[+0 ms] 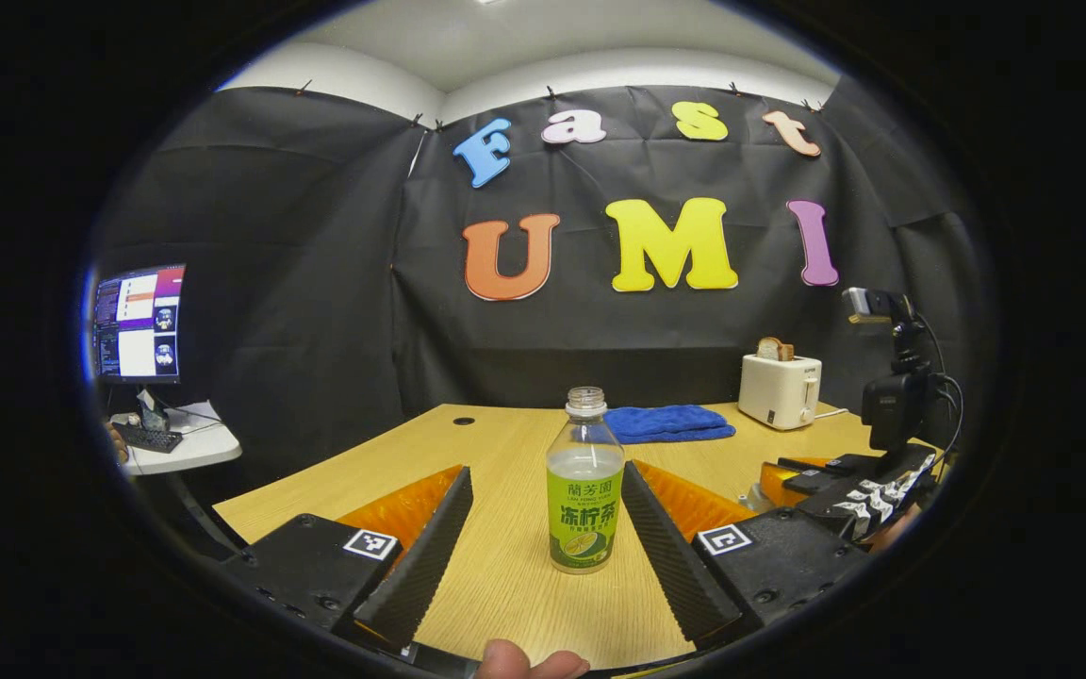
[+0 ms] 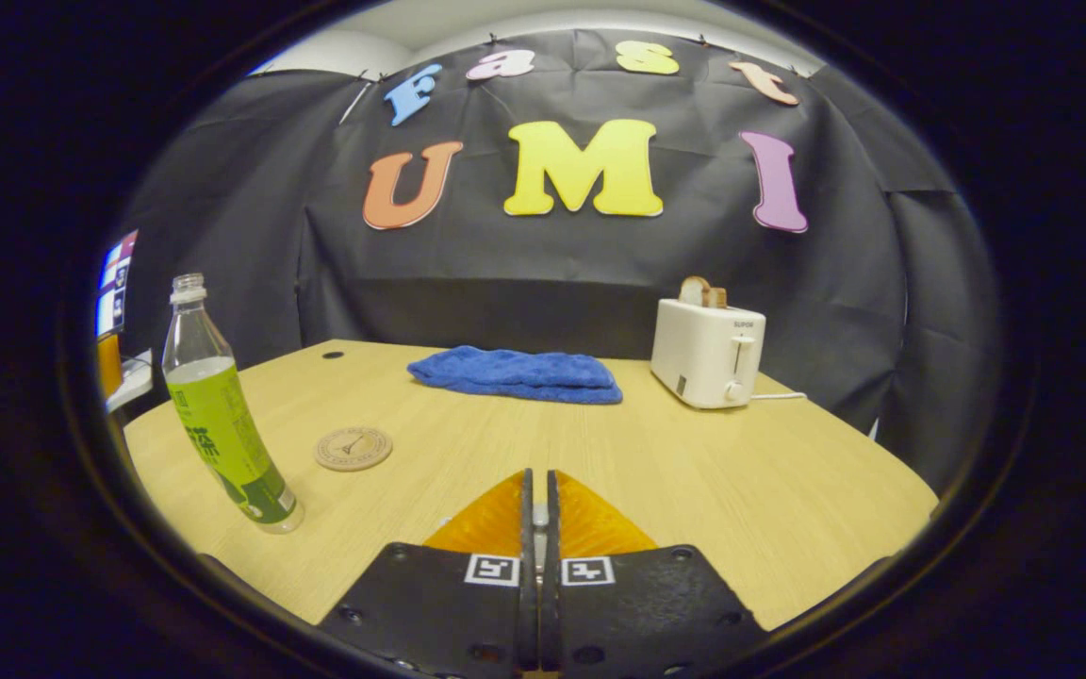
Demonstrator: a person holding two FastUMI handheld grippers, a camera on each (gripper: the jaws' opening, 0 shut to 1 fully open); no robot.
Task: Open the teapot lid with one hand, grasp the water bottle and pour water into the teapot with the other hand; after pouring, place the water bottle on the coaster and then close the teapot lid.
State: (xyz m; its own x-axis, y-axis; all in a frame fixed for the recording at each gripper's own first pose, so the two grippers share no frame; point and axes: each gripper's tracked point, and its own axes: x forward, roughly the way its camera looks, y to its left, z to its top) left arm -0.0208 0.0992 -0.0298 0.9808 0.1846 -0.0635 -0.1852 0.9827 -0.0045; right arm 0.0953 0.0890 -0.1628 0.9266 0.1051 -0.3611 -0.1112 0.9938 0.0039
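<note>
Water bottle [image 1: 585,481] seen upright between wide-spread left gripper [image 1: 543,523] fingers, untouched; right gripper [image 2: 535,500] fingers closed, empty.

Uncapped water bottle [image 1: 585,481] upright near coaster [image 2: 353,448]

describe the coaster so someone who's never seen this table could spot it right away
On the wooden table, look in front of the folded blue towel, toward the water bottle. The coaster lies flat between them: a small round wooden disc, the only flat round item there.
</note>
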